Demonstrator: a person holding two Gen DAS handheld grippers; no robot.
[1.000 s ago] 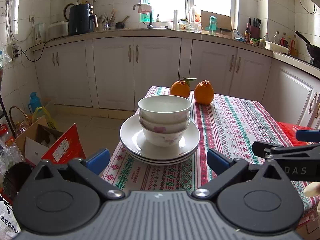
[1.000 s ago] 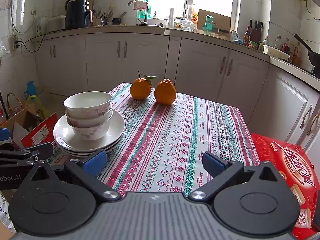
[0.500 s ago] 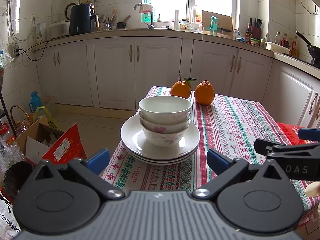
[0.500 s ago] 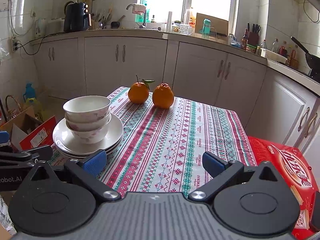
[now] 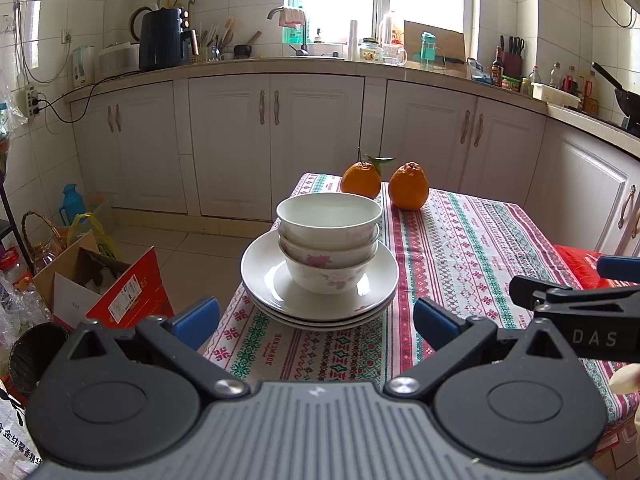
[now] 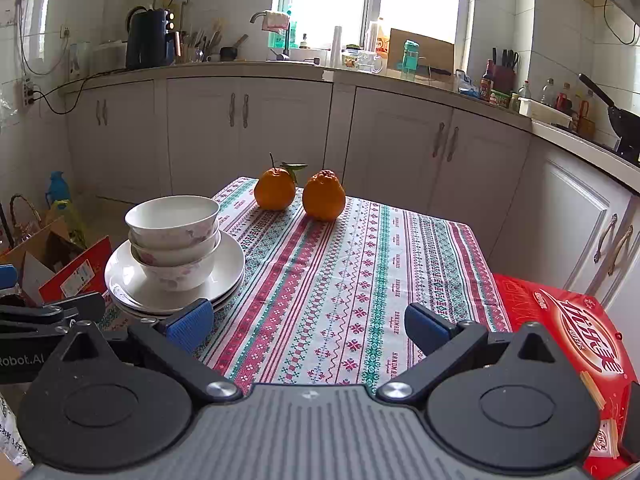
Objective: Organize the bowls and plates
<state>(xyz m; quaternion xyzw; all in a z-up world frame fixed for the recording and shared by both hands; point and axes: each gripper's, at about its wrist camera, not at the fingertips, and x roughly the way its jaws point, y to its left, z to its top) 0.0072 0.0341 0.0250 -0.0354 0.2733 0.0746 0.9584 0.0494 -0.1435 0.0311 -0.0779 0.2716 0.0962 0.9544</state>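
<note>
Kitchen bench (image 5: 472, 248) holds stacked bowls (image 5: 329, 240) on plates (image 5: 320, 300), just ahead of the left tool (image 5: 316, 318); both it and the right tool (image 6: 308, 324) are wide apart, empty.

The lower bowls (image 5: 328, 254) show only their outer walls, their insides covered by the top bowl (image 5: 329, 216). How many plates (image 5: 320, 300) are stacked is unclear. The red box (image 6: 568, 332) is partly behind the right gripper (image 6: 307, 326). Bottles (image 6: 556, 94) on the counter (image 6: 440, 84) are too small to identify.
</note>
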